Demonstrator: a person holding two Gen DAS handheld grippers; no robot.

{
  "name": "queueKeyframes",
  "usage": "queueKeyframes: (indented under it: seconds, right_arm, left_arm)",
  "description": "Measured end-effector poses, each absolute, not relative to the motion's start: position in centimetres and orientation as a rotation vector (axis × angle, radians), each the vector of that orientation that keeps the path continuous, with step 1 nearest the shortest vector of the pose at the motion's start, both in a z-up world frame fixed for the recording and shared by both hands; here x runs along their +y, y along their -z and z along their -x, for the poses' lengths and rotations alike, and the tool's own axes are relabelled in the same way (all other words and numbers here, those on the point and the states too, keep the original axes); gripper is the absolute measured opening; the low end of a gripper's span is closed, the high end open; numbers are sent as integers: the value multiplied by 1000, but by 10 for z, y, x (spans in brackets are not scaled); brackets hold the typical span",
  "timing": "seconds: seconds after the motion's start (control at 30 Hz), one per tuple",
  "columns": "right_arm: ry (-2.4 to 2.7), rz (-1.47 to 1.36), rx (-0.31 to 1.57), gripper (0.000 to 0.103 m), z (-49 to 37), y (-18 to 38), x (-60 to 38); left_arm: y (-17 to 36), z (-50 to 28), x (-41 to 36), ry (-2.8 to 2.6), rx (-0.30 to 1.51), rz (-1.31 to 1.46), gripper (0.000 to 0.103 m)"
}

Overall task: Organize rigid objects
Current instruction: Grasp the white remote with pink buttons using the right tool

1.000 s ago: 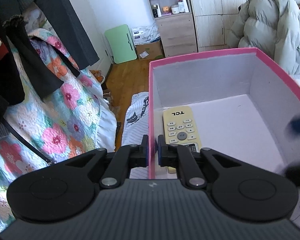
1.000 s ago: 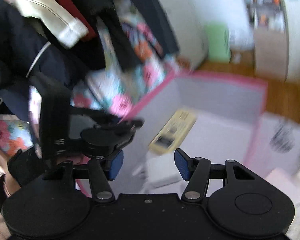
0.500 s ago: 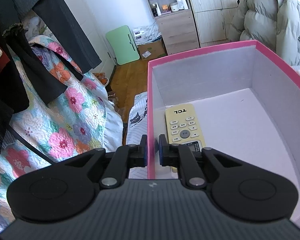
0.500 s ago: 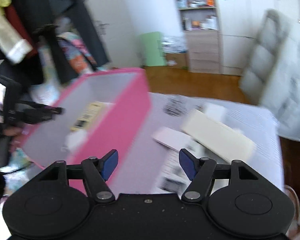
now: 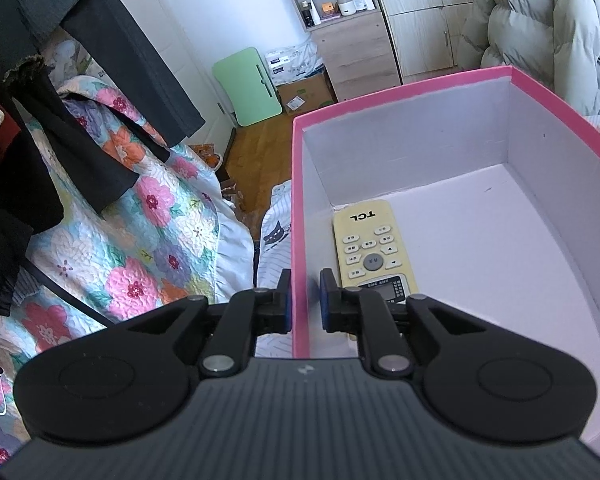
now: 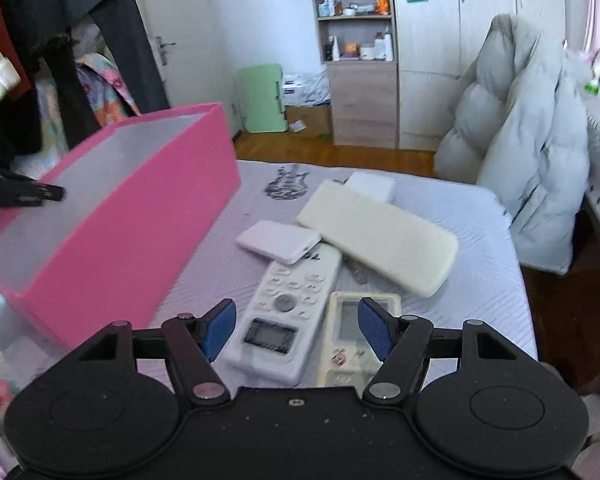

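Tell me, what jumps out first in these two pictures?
The big pink box on the bed, with the left gripper pinching its near wall between its fingers and one yellowish remote lying inside. Then the pile beside the box: a white remote and a yellowed remote under the open right gripper, a small white case and a long cream pad behind them.

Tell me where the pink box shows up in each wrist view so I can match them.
Left wrist: the pink box fills the right half; the left gripper is shut on its near wall, with a yellow TCL remote inside.
Right wrist: the pink box sits at left, seen from outside, beside the open right gripper.
Shared landmark: the green folding table leaning on the wall.
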State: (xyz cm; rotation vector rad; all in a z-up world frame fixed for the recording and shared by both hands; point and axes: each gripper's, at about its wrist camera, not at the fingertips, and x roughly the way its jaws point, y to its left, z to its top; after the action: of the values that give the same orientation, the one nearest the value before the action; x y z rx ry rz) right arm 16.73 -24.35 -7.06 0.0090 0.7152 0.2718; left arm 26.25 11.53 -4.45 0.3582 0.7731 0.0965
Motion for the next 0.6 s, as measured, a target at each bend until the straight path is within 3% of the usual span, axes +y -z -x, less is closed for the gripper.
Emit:
queueKeyframes:
  seconds: [0.17,0.23,0.47,0.5,0.53,0.6]
  right_arm:
    - [-239,105,630,73,-201,62,-258]
    - [-178,109,589,83,-221,60,-276]
    - [-418,-77,709,83,-277,70,-308]
    - [-447,-65,718,77,-278,73,-304]
    - [-449,-43,730,64,-278,77,-300]
    - [-432,21,716,54,-269,83,-293]
  left_arm:
    - [44,-264,117,-91,779,-351,12]
    - [44,-264,118,-91,778,-351,12]
    - [45,-265,121,-86,777,-347,12]
    - [44,-265,121,-86,778,-346,12]
    - [44,-265,121,-87,778,-345,12]
    - [45,-264,121,-86,777,-349,12]
